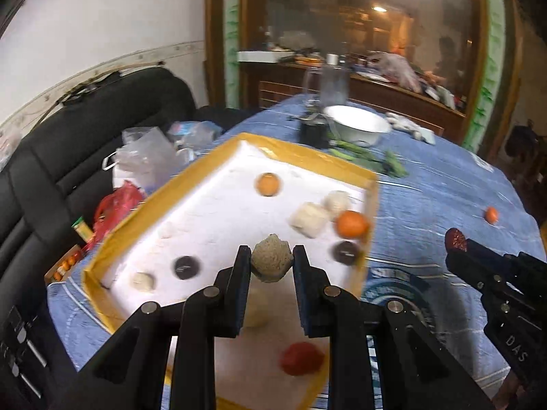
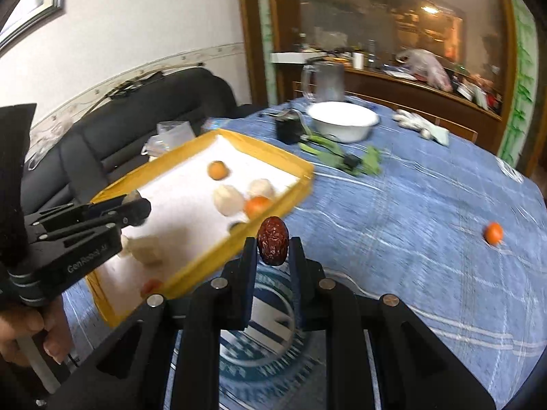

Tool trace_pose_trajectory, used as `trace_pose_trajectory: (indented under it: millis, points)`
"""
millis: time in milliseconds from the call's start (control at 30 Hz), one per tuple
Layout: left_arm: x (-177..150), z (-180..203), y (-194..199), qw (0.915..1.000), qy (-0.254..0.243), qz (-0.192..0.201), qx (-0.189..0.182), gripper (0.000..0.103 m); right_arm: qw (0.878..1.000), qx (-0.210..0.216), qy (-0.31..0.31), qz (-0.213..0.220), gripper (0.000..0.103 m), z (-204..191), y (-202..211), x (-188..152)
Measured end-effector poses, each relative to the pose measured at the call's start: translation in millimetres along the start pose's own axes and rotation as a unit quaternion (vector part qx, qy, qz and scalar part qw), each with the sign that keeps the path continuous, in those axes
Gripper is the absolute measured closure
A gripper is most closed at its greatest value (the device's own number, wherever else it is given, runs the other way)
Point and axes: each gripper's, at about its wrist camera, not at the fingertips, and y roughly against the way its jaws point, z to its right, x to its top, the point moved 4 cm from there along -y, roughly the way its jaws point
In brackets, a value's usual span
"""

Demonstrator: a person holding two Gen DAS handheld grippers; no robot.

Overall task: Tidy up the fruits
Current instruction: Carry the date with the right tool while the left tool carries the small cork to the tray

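My left gripper is shut on a rough beige round fruit, held above the white tray with yellow rim. In the tray lie two small oranges, pale peeled fruits, two dark round fruits and a red fruit. My right gripper is shut on a wrinkled red date, over the blue cloth just right of the tray's edge. It shows at the right of the left wrist view too, the date at its tip. One loose orange lies on the cloth at far right.
A white bowl, a glass jug, a dark small box, green leaves and white gloves sit at the table's far side. A black sofa with plastic bags stands left. A hand grips the left tool.
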Motion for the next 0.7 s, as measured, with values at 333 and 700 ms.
trace_pose_trajectory:
  millis: [333, 700]
  points:
    - [8, -53, -26, 0.9978, 0.037, -0.018, 0.052, 0.08, 0.998, 0.044, 0.028, -0.04, 0.082, -44, -52, 22]
    - [14, -73, -62, 0.9943, 0.048, -0.056, 0.078, 0.08, 0.993, 0.062, 0.058, -0.088, 0.082, -71, -92, 19]
